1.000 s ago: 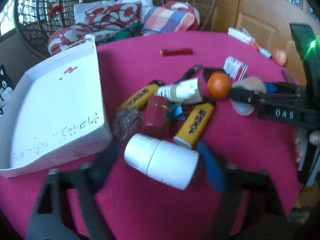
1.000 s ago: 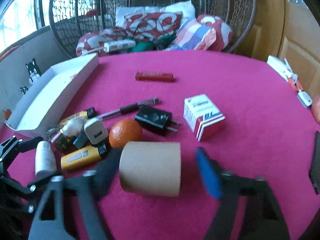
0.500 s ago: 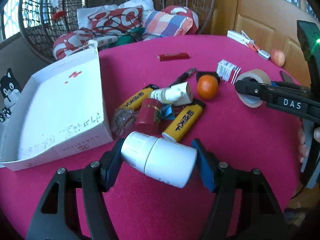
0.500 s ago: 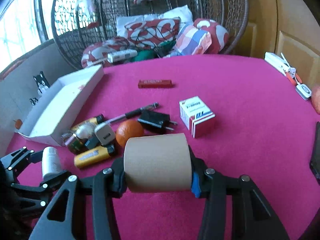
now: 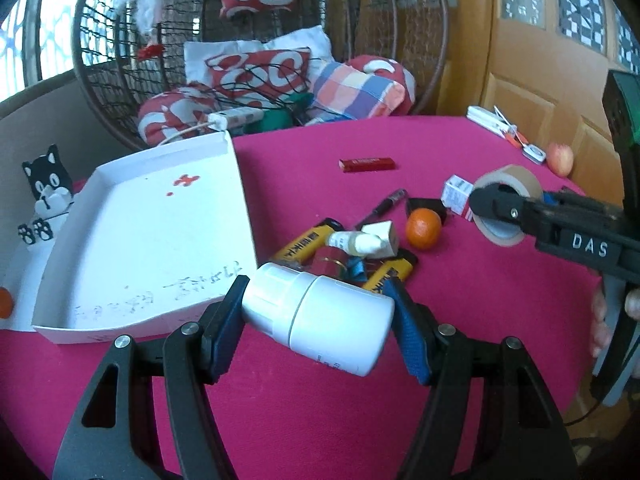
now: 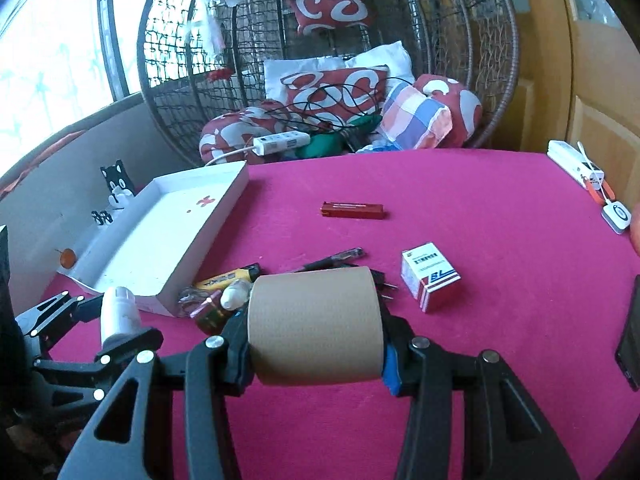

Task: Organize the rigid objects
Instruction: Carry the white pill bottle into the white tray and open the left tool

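Covering most of both views is the pink surface point(image 5: 500, 300), with a wicker chair point(image 6: 460, 40) full of cushions behind it. Next in size, the white tray point(image 5: 132, 240) lies empty at the surface's left edge, its near wall just beside the clutter.

Both hands carry something. The left gripper point(image 5: 316, 312) has its fingers point(image 5: 224, 328) pressed on the two ends of a white bottle point(image 5: 320, 312), which lies crosswise and tilted, clear of the cloth. The right gripper point(image 6: 316, 332) has its fingers point(image 6: 236, 344) clamped on the flat sides of a brown tape roll point(image 6: 316, 328), also held clear of the surface.

Smaller things lie loose in the middle: two yellow lighters point(image 5: 308, 240), an orange point(image 5: 423, 228), a spray vial point(image 5: 356, 242), a small red tin point(image 5: 330, 262), a pen point(image 5: 384, 204), a red-and-white carton point(image 6: 430, 276) and, apart from the rest, a red stick point(image 6: 352, 210).

The step in hand looks like the carry: both pieces are picked and neither is placed. I judge the tray the likely goal. The next move calls for bringing the bottle over the near wall, lowering it onto the tray floor before the fingers let go, since a round bottle may roll. The tape must cross over the clutter without brushing it, and the two grippers should not meet above the tray.
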Action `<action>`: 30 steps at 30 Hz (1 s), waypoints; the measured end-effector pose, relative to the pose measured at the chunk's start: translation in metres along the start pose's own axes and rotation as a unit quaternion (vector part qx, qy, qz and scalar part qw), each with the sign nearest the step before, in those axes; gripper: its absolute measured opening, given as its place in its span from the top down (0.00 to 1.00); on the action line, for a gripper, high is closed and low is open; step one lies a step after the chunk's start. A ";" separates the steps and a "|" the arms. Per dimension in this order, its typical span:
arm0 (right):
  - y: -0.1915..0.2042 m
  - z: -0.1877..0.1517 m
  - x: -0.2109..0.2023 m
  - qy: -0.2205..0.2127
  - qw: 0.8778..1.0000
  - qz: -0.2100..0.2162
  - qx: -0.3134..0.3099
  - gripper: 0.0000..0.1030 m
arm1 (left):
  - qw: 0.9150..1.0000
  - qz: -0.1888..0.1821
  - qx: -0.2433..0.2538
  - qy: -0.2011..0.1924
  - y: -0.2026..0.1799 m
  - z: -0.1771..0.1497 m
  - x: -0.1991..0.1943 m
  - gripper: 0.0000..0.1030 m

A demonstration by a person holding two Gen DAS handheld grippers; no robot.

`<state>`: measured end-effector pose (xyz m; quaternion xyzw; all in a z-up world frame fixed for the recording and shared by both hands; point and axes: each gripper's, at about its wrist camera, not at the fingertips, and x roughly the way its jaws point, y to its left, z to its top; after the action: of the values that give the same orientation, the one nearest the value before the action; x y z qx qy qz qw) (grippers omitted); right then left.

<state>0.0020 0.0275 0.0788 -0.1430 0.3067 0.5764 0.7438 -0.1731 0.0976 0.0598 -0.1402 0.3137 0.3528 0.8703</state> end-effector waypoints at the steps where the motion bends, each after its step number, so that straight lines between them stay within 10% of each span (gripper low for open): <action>1: 0.001 0.000 0.000 -0.001 1.000 0.001 0.000 0.53 | 1.000 0.001 -0.002 -0.003 0.001 0.001 -0.002 0.34; 30: 0.043 0.039 -0.008 -0.051 0.998 0.023 -0.040 0.53 | 0.990 0.092 -0.084 -0.064 0.071 0.023 -0.033 0.34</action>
<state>-0.0289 0.0558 0.1201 -0.1358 0.2484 0.6116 0.7388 -0.2313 0.1415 0.0975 -0.1608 0.2380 0.4646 0.8376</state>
